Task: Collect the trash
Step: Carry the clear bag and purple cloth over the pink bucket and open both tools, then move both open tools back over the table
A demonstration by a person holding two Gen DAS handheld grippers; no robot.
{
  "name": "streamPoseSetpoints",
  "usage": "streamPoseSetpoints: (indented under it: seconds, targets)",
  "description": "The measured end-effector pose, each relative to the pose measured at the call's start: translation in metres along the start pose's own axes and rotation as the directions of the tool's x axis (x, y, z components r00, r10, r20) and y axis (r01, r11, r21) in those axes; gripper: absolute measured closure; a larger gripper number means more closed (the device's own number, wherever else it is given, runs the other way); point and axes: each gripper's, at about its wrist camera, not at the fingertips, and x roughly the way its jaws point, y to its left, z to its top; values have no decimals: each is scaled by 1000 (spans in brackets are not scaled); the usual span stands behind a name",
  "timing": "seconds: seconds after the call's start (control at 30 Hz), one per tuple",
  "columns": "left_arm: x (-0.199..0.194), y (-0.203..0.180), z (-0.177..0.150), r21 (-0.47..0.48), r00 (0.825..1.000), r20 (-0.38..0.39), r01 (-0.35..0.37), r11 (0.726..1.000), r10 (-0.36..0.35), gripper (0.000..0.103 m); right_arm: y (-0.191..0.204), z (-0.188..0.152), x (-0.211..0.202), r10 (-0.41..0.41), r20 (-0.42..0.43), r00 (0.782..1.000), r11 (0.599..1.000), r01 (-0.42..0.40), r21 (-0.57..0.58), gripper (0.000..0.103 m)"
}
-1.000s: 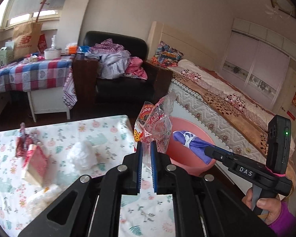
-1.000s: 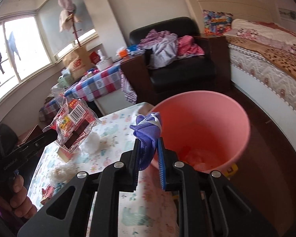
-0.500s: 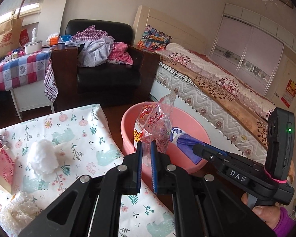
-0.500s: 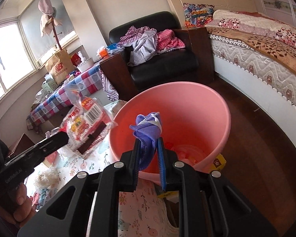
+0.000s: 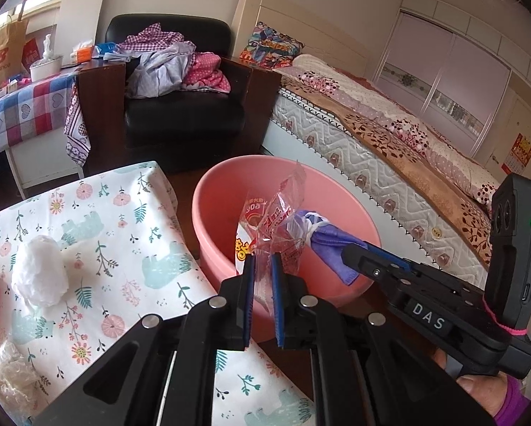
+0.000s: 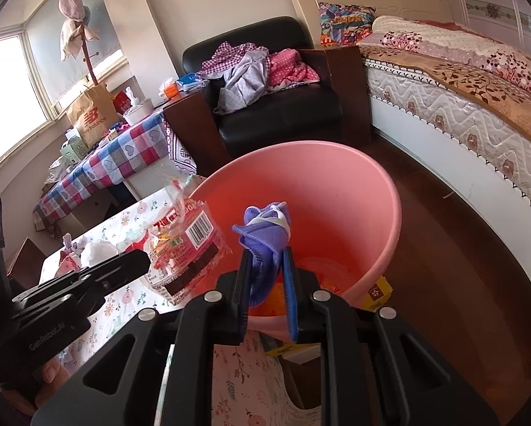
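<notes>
My left gripper (image 5: 262,261) is shut on a clear snack wrapper (image 5: 276,223) with red print, held over the near rim of the pink bucket (image 5: 219,191). From the right wrist view the same wrapper (image 6: 187,245) hangs at the left gripper's tip (image 6: 143,261), beside the bucket (image 6: 354,191). My right gripper (image 6: 267,254) is shut on a crumpled purple cloth (image 6: 265,236) with a white band, above the bucket's opening. In the left wrist view that purple cloth (image 5: 327,245) pokes from the right gripper (image 5: 350,248). Some trash lies at the bucket's bottom.
A floral-cloth table (image 5: 98,227) at left carries a white paper ball (image 5: 40,275), a clear plastic wad (image 5: 6,376) and a pink carton. Behind stand a black armchair (image 5: 183,117) piled with clothes, a checked table (image 5: 20,110) and a bed (image 5: 389,149). A yellow box (image 6: 377,293) sits under the bucket.
Both grippers have moved from beside the table to over the pink bucket, each still holding its item; the left one travelled farther, to the right and down.
</notes>
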Motion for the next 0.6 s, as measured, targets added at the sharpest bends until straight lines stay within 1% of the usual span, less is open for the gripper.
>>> streamPoseSetpoints:
  seconds: [0.13,0.17,0.27,0.4,0.43,0.5,0.6]
  targets:
    - [-1,-1,-1,-8,1000,2,12,1000,-12,91,-1,-1,1,-11,-2,1000,1000,11,1,86]
    - [-2,-1,-1,-7,1000,0,16,1000,-16,88,-1,-1,2,-14,-5,1000,1000,14,4,86]
    - [-5,-3,-1,-4,1000,3,15,1000,-15,72,-3,-1,4,-14,-19,1000,1000,14,20,85]
    - [-13,-6,0,8,999,25,22,1000,-22,71,-4,0,6,-25,-28,999,999,26,23,83]
    - [-15,-7,1,10,999,30,22,1000,-22,70,-4,0,5,-27,-27,999,999,27,24,81]
    - [-19,-8,2,13,999,36,24,1000,-25,70,-5,0,3,-26,-15,1000,999,27,23,67]
    - [-25,-10,2,12,999,45,25,1000,-25,70,-4,0,0,-21,-4,1000,1000,21,21,65]
